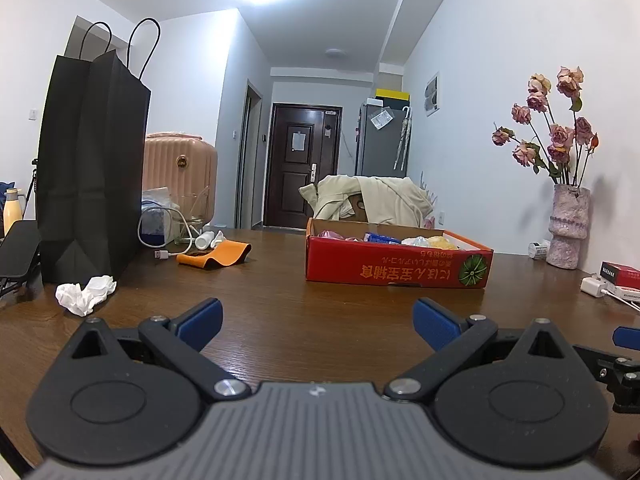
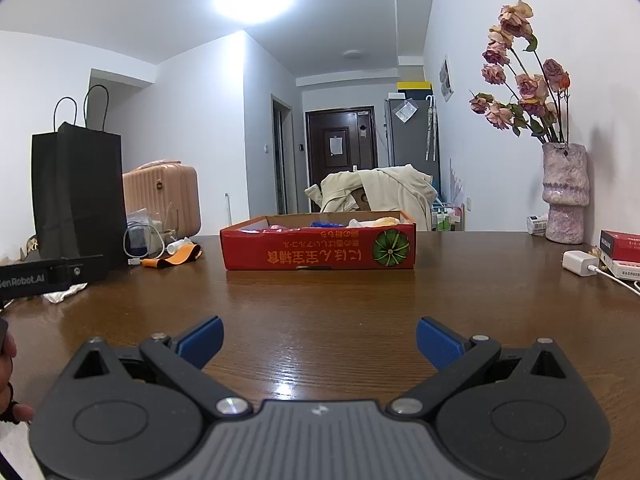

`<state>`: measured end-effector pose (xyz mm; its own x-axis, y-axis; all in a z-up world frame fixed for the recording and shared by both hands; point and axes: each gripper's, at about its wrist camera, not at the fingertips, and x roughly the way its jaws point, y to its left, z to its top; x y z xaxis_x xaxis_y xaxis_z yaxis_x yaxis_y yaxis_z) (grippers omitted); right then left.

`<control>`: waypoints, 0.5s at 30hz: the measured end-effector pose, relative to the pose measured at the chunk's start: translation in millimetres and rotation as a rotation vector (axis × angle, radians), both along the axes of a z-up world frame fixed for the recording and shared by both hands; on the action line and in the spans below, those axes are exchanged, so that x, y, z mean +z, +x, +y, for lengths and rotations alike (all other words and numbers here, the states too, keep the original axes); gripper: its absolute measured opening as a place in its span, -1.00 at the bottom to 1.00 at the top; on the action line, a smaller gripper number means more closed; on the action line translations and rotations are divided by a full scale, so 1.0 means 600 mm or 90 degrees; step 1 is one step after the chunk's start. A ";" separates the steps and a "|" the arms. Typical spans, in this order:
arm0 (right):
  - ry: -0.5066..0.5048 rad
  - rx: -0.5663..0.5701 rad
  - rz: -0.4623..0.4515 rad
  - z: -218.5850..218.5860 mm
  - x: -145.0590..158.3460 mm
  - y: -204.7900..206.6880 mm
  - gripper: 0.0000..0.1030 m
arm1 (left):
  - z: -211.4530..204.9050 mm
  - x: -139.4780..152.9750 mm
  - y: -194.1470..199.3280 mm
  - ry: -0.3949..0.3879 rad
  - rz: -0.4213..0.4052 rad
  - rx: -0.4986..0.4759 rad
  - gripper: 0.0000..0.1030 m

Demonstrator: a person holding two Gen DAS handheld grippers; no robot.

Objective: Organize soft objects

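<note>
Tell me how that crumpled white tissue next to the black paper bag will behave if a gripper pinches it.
The crumpled tissue looks like thin creased paper, so it would probably squash flat between the fingers rather than resist. It seems very light and might slide on the glossy wooden table if nudged. Its irregular folds make rolling unlikely.

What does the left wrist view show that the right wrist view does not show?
Only the left wrist view shows the crumpled white tissue in full, lying beside the black paper bag, and a yellow bottle at the far left. Only the right wrist view shows the white charger whole. Both show the red cardboard box, the vase of dried roses and the wooden table.
</note>
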<state>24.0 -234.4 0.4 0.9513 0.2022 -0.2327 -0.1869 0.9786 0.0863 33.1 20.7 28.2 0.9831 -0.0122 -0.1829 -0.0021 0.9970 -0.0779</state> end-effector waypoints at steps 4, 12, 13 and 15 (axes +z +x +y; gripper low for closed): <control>0.004 -0.001 0.000 -0.001 -0.001 0.000 1.00 | 0.000 0.000 0.000 0.002 -0.001 0.001 1.00; -0.003 -0.004 -0.014 -0.002 0.003 -0.005 1.00 | -0.002 0.002 -0.004 0.018 -0.008 -0.003 1.00; -0.004 -0.004 -0.018 -0.001 0.004 -0.006 1.00 | -0.001 0.003 -0.005 0.021 -0.011 -0.001 1.00; -0.002 -0.004 -0.022 -0.002 0.007 -0.007 1.00 | 0.001 0.004 -0.006 0.019 -0.012 0.002 1.00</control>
<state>19.7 -235.8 4.6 0.9602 0.1954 -0.1997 -0.1836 0.9800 0.0763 29.5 21.2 30.8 0.9864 -0.0042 -0.1644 -0.0039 0.9988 -0.0487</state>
